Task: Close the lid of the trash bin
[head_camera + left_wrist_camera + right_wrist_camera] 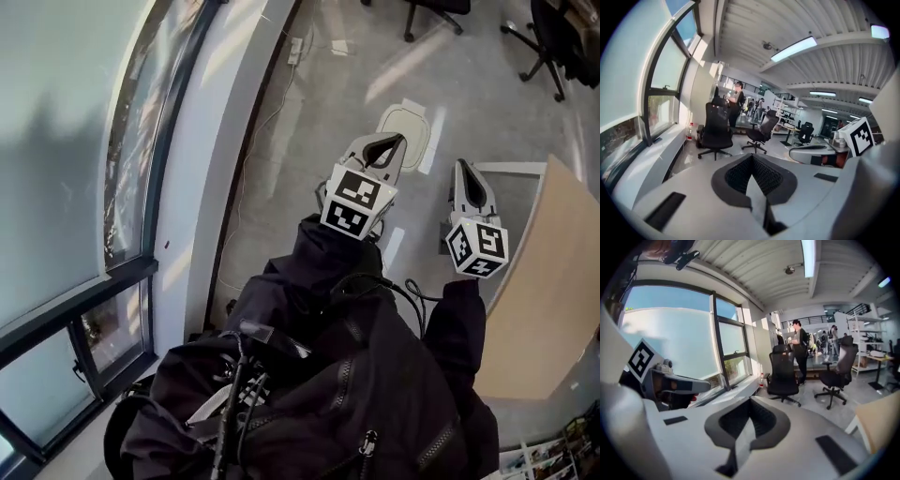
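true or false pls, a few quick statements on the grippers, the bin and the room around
1. The left gripper and the right gripper both have their jaws together on nothing. True.
2. The left gripper clamps the white trash bin. False: it holds nothing, and the bin stands on the floor.
3. The window is on the person's right. False: it runs along the left.
4. Black office chairs stand in the room ahead of the grippers. True.
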A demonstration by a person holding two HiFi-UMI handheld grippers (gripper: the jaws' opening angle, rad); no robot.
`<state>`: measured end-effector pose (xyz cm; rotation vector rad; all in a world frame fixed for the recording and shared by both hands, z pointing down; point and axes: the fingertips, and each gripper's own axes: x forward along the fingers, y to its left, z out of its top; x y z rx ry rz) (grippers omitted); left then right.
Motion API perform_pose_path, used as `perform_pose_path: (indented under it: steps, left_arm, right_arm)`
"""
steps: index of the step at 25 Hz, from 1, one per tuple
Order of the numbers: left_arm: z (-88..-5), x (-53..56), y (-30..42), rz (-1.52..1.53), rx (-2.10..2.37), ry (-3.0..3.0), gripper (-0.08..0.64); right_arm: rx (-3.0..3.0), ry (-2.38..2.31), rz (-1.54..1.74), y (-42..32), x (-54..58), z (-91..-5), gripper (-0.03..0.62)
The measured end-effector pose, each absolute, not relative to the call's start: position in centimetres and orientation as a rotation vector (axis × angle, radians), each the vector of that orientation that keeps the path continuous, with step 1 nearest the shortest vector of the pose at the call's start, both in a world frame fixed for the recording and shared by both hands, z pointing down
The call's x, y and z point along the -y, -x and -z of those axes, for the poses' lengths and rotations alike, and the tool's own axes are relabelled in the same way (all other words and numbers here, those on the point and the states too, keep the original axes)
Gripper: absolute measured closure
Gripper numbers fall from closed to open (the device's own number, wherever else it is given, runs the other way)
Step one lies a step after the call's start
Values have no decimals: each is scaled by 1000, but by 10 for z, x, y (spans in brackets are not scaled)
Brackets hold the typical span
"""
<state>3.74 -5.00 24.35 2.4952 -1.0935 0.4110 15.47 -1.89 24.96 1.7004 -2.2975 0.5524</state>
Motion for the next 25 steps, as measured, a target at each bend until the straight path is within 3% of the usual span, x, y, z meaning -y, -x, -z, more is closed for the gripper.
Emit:
perform_pose_path:
  steps: [12, 25]
  left_arm:
    - [-67, 53, -46, -200, 1169, -2733, 558]
    - [-28, 35, -37, -66, 1205, -2829, 558]
  right_arm:
    - [2466, -1999, -231, -173, -22, -77, 588]
    - [2471, -2065, -12, -169, -25, -26, 588]
